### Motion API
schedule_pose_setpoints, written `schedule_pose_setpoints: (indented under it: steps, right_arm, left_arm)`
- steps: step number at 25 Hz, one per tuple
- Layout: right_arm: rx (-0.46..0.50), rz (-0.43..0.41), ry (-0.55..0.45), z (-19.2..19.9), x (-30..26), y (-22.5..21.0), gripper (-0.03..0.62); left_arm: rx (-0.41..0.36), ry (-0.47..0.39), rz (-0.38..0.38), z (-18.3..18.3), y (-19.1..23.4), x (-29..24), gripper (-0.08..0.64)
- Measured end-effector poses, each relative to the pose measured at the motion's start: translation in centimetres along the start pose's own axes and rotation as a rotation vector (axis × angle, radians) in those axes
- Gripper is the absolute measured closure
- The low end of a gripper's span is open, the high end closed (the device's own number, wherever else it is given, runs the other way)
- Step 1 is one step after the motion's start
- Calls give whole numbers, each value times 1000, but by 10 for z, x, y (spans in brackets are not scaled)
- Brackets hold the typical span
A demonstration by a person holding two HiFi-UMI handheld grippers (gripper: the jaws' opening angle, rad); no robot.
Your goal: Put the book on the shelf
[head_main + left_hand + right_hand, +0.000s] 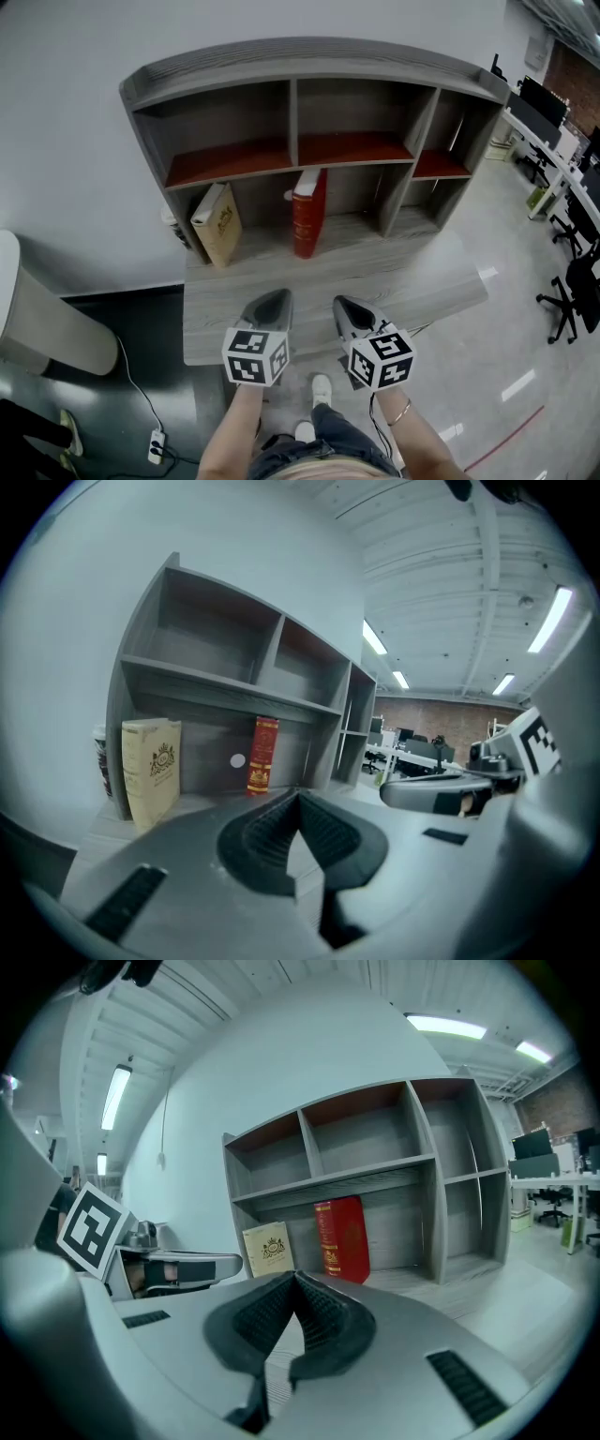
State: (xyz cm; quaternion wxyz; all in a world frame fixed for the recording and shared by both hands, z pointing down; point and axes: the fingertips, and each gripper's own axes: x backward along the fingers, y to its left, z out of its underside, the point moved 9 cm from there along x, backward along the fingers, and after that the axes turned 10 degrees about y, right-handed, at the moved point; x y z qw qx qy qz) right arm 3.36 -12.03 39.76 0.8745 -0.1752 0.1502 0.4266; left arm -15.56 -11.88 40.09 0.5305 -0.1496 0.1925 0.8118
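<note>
A pale grey wood-grain desk stands against a plain white wall. A glossy light floor runs off to the right toward rows of office desks and black swivel chairs. Left of the desk the floor is dark, and a white power strip lies there on its cable.

At the back of the desk sits a grey wooden shelf unit with three open bays along the top, their floors a rusty red. Below them are a wide bay and a narrower one at the right. The wide lower bay holds two books. A cream hardback book with a gold crest leans at its left end. The thick red hardback book stands upright near the middle, well apart from the cream one.

The person stands at the desk's front, a gripper in each hand, both held above its near edge and pointing at the shelf. The left gripper has its jaws pressed together with nothing between them. The right gripper is the same — closed and empty.
</note>
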Motion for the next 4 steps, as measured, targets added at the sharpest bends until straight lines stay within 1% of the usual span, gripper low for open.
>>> schedule_pose_setpoints:
  steps: [4]
  right_arm:
    - [-3,-3,1,3,6,4,584]
  left_arm:
    - [2,3,-8,4,0,9,548]
